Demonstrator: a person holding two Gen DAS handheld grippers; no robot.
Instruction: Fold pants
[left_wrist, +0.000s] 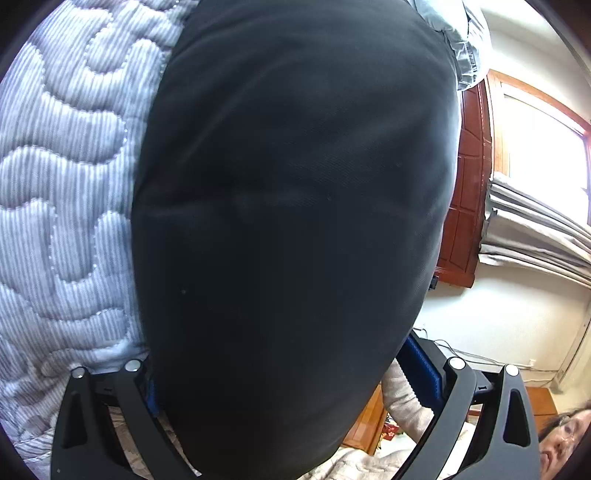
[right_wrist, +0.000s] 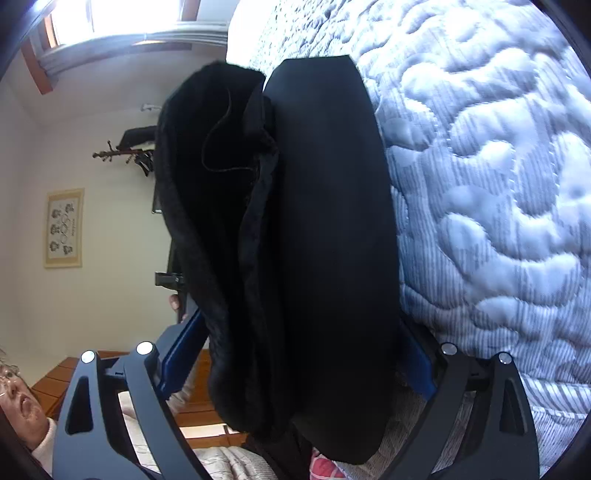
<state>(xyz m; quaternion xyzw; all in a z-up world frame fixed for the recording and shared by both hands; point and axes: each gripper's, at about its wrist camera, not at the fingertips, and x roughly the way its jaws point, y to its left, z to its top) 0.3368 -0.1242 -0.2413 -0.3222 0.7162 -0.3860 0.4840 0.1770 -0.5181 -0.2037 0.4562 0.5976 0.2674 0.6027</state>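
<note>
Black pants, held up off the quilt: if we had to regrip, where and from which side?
Probably the smooth flat panel of the black fabric pants, taken at its free edge beside the blue-grey quilted bedspread. That layer hangs single and flat; the fuzzy inner folds opposite bunch thickly. The right gripper and left gripper each have cloth between the fingers.

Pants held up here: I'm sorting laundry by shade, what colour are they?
Black pants, plain, clearest in the left wrist view.
</note>
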